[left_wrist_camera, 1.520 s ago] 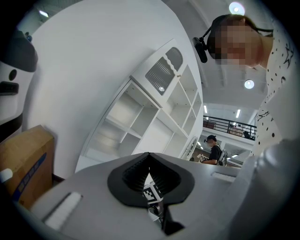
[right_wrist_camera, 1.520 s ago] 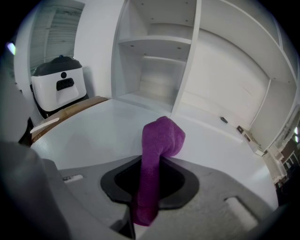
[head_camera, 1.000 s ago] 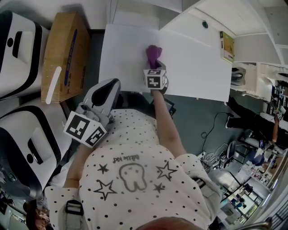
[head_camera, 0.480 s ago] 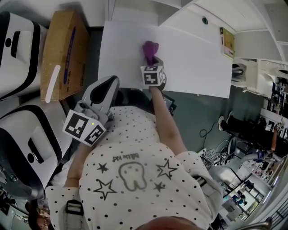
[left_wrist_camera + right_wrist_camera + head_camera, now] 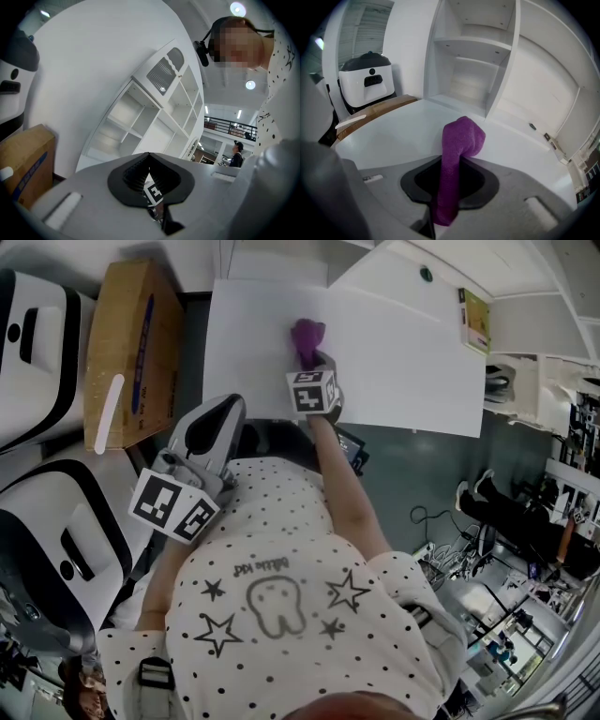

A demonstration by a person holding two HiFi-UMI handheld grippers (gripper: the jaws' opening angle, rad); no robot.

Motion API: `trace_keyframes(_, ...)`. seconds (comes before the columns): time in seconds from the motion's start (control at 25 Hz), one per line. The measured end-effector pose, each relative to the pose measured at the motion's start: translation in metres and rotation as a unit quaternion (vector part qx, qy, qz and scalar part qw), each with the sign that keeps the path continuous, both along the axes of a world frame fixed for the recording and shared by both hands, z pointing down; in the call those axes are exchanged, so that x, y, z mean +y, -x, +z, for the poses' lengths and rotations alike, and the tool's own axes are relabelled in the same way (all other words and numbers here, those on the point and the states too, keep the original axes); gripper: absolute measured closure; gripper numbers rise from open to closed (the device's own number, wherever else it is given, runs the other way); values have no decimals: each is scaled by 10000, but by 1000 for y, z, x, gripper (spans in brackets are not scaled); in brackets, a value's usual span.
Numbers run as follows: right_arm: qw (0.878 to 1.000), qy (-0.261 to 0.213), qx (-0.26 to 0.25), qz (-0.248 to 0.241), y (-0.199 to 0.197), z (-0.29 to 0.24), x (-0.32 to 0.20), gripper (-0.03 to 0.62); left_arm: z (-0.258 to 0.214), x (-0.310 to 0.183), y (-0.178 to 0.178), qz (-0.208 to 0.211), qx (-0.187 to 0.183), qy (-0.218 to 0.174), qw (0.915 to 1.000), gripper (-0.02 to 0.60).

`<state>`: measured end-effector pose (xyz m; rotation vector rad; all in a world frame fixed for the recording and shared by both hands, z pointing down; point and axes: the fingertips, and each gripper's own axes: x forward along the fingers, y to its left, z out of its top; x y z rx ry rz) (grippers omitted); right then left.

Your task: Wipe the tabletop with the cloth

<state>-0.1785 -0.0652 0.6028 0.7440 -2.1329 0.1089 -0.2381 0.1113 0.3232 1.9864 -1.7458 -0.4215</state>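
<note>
- Holding the cloth (image 5: 458, 140) in your right gripper (image 5: 447, 187): the jaws are clamped on its lower part, and the purple free end stands past the tips and folds over toward the table (image 5: 393, 136).
- Position, head view: the cloth (image 5: 306, 337) sits over the left-centre of the table (image 5: 412, 362), nearer the far edge than the near one. The right gripper (image 5: 312, 360) reaches in from the near side.
- Contact: the bunched end appears to rest on the surface. Neither view shows how hard it presses.
- Your left gripper (image 5: 150, 187) has its jaws together with nothing between them. It tilts up toward the ceiling and plays no part in the wipe.
- In the head view the left gripper (image 5: 214, 427) hangs by the near-left corner of the table, close to your body and well apart from the cloth.
- Surroundings: a box (image 5: 131, 352) lies beside the table on the left, and a shelf (image 5: 473, 56) stands behind the far edge.
- Progress, my judgement: the wipe is under way, since the cloth is gripped and on the surface.
- The tabletop shows no stain, streak or wet track, so you cannot read off which areas are done.
- Left to do, my judgement: treat the whole right half and the near strip as uncovered, and sweep the cloth across them.
</note>
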Motion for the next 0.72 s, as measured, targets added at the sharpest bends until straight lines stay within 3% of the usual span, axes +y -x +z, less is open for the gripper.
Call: trace_keyframes(0.72,9999,-47,37,-124,11,2,6,523,1,1,0,28,-9,26,10000,589)
